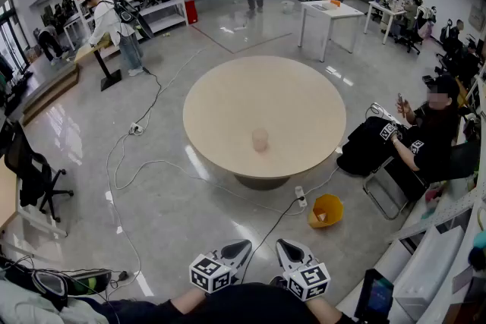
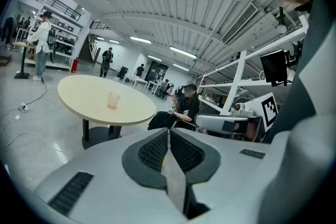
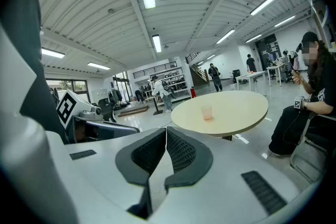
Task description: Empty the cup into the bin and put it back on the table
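left gripper [image 1: 240, 246]: jaws sitting closed, gripping nothing | right gripper [image 1: 287, 246]: jaws sitting closed, gripping nothing | cup [image 1: 260, 139]: standing upright on round table [image 1: 228, 102], toward its near edge, well apart from both grippers | yellow bin [image 1: 326, 211]: sitting on floor, near-right of table

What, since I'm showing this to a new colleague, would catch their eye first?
A lone translucent cup stands on the big round table in mid-floor. An orange bin lies on the floor near its right side. At the bottom, the left gripper and right gripper are shut, empty.
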The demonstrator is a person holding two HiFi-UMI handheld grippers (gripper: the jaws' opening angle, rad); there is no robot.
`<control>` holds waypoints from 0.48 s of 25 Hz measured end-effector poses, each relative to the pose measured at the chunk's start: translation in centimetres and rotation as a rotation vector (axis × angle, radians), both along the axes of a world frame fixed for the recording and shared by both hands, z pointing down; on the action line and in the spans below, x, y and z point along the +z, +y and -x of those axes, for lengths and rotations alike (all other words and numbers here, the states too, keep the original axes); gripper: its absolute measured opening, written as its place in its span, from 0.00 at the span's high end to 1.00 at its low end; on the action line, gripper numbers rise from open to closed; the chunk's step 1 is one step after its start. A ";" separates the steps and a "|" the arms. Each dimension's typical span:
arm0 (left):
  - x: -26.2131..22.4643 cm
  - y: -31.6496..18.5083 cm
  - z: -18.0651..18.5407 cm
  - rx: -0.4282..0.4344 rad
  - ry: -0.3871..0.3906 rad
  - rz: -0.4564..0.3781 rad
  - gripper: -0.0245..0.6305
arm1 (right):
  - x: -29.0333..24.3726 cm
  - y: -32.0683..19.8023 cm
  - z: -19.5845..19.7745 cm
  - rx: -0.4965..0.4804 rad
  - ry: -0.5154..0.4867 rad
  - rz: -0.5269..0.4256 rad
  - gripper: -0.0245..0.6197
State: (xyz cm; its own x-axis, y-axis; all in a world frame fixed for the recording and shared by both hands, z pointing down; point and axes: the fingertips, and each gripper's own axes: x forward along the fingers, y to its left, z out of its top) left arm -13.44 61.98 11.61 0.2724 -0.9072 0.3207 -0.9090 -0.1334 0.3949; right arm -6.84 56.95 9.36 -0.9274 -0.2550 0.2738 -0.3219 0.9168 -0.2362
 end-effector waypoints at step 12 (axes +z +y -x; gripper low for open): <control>0.2 -1.5 -4.7 -0.029 0.006 -0.013 0.92 | 0.0 -1.7 -4.6 -0.022 -0.010 -0.011 0.94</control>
